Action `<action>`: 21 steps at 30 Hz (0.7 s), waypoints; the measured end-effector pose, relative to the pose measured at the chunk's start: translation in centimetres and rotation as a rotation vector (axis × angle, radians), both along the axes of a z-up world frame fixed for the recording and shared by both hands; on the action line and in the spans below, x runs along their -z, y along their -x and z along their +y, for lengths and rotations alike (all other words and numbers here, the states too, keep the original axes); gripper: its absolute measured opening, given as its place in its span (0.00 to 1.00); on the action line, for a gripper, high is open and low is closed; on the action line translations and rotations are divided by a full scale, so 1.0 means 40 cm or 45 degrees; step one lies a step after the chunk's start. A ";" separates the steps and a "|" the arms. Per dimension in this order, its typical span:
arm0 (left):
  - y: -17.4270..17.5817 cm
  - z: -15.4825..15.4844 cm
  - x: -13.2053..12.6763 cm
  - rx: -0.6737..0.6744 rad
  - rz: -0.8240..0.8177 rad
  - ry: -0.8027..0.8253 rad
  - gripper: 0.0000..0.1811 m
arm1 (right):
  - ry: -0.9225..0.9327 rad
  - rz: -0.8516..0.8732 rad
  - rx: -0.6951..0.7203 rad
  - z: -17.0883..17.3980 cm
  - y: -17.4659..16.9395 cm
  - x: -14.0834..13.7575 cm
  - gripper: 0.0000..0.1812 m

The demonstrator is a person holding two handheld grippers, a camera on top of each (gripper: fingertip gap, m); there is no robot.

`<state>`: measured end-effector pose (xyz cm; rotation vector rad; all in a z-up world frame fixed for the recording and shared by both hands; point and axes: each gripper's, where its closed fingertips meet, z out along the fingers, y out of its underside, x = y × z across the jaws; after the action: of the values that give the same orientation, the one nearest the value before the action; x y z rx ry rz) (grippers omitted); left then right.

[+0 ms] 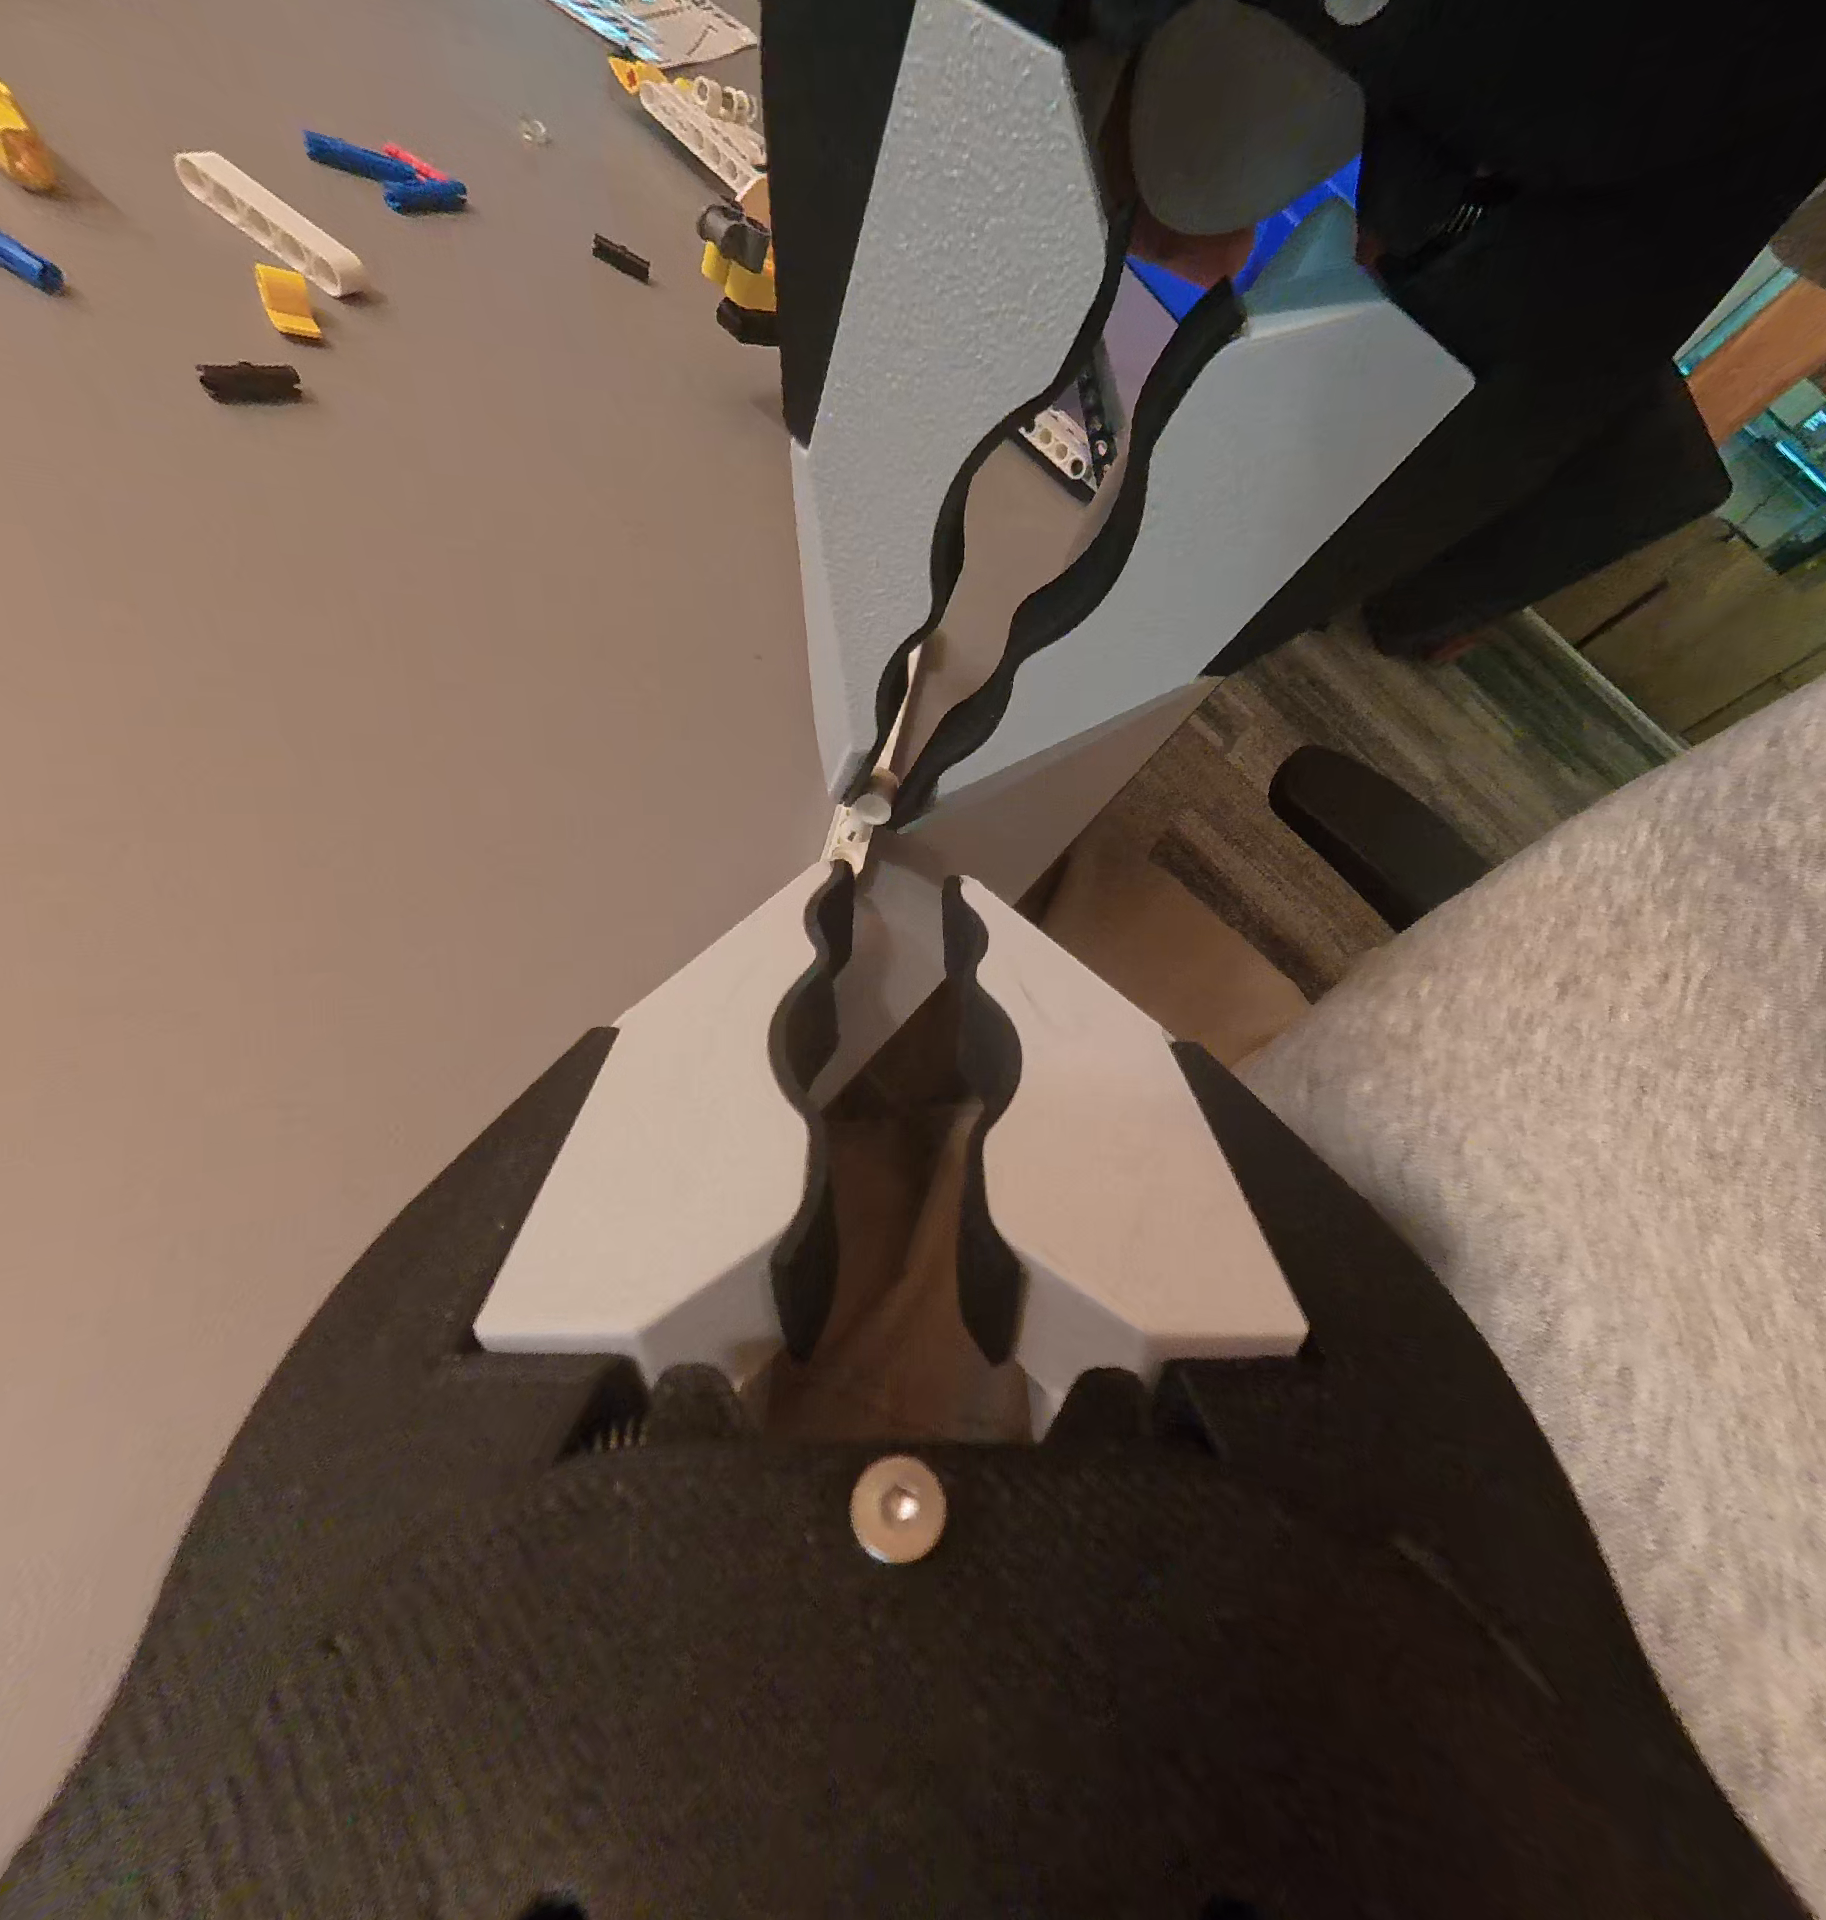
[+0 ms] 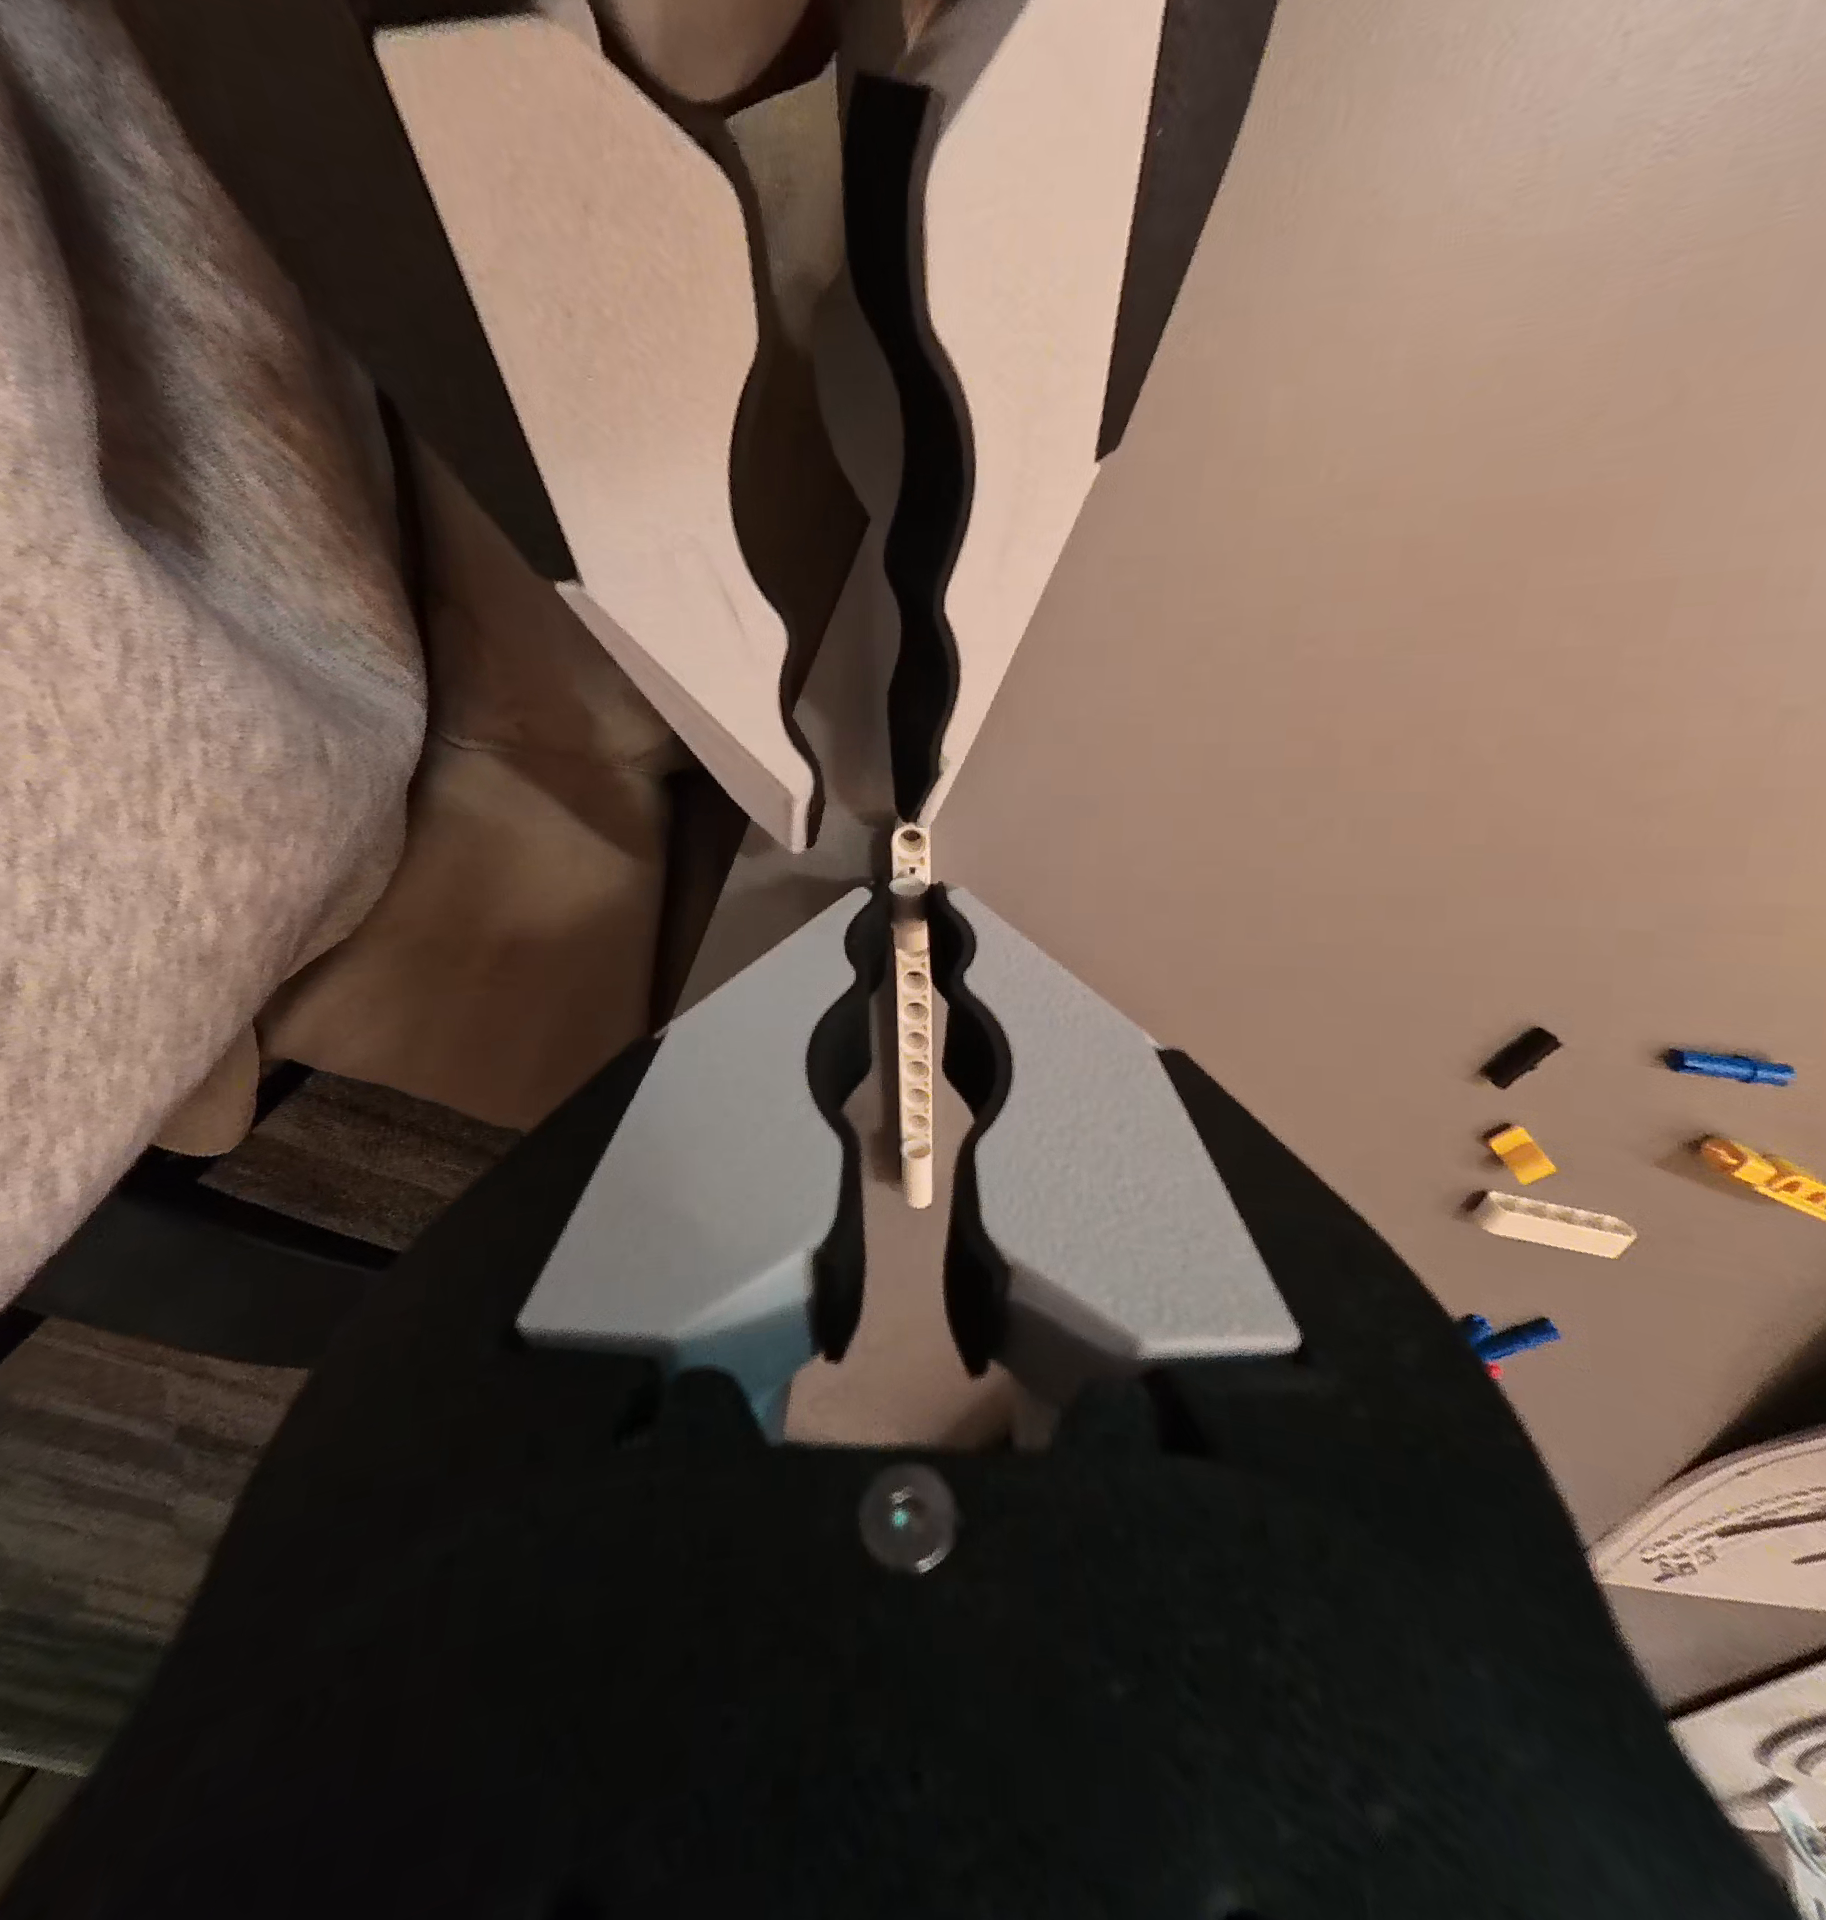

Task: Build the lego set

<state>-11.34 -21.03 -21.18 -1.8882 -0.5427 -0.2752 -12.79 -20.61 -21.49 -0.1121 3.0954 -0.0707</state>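
**Both grippers tip-to-tip over table edge**

You've got the right gripper point(image 2: 901, 902) pinching a long white holed beam point(image 2: 915, 1049); it runs lengthwise btwn the jaws, far end poking out at 12 o'clock w/ a pale pin there. Your left gripper point(image 1: 893, 883) faces it nose-to-nose: jaws drawn near together at the tips, on a small white connector piece point(image 1: 853, 831) that meets the beam end. Whether the left pads truly clamp it, can't tell.

Loose parts lie on the grey table point(image 1: 369, 675). In left wrist view, at 10–11 o'clock: white beam point(image 1: 270, 223), blue pins point(image 1: 389, 171), yellow tile point(image 1: 288, 301), black pin point(image 1: 249, 379). Instruction booklet point(image 2: 1750, 1538) sits at 4 o'clock in right wrist view. Your grey sleeve point(image 2: 140, 623) fills 9 o'clock there.
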 end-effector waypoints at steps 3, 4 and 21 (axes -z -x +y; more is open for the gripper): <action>0.001 0.000 0.002 -0.003 0.002 0.006 0.08 | 0.000 -0.006 0.007 0.000 0.000 0.000 0.03; 0.001 0.000 0.002 -0.003 0.003 0.006 0.08 | 0.002 -0.009 0.011 0.000 0.000 0.000 0.03; 0.000 0.001 0.004 0.000 0.000 0.011 0.08 | 0.017 -0.025 0.015 -0.001 0.002 0.000 0.03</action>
<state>-11.34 -21.00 -21.32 -1.8963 -0.5452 -0.2732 -12.87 -20.65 -21.51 -0.0931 3.0763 -0.0928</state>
